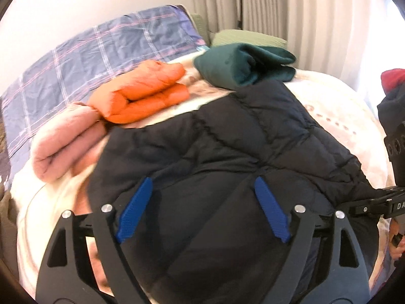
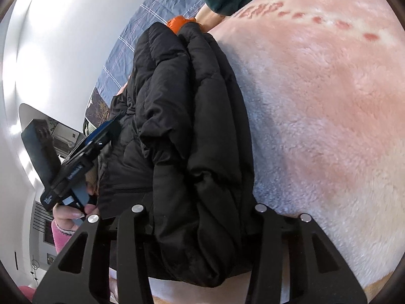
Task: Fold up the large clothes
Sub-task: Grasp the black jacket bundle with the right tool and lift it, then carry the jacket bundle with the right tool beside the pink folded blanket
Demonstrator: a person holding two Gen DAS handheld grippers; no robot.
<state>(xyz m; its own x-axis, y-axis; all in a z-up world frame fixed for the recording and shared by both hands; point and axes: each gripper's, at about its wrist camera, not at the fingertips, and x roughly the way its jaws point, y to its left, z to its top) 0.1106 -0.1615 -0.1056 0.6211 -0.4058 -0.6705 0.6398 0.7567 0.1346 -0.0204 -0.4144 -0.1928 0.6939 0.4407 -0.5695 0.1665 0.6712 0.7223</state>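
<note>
On the bed's left side lay a blue plaid quilt [image 1: 76,60] against the wall. Just right of it, on the pale fleece blanket [image 1: 336,116], sat a folded pink garment [image 1: 65,147], and a folded orange puffer jacket [image 1: 144,96] touched its far end. Further right and farther back rested a folded dark green garment [image 1: 240,65], with a green pillow [image 1: 248,38] behind it near the curtains [image 1: 278,5].

Centre frame, the black puffer jacket [image 1: 248,136] lay folded on the blanket, its near end under the left tool [image 1: 202,210]. Blue pads [image 1: 136,207] stood wide apart above the quilted fabric; no grip on it.

From the right wrist view, the same jacket [image 2: 192,116] ran as a thick stacked bundle along the blanket [image 2: 329,106], orange jacket [image 2: 179,24] peeking past its far end. Right tool [image 2: 200,248]: fingertips hidden under the bulk; the bundle's near end filled the gap between the black arms, so whether it pinched the jacket could not be told. At left of that view, a hand [image 2: 69,215] with a pink sleeve [image 2: 60,238] gripped the left tool's handle.
</note>
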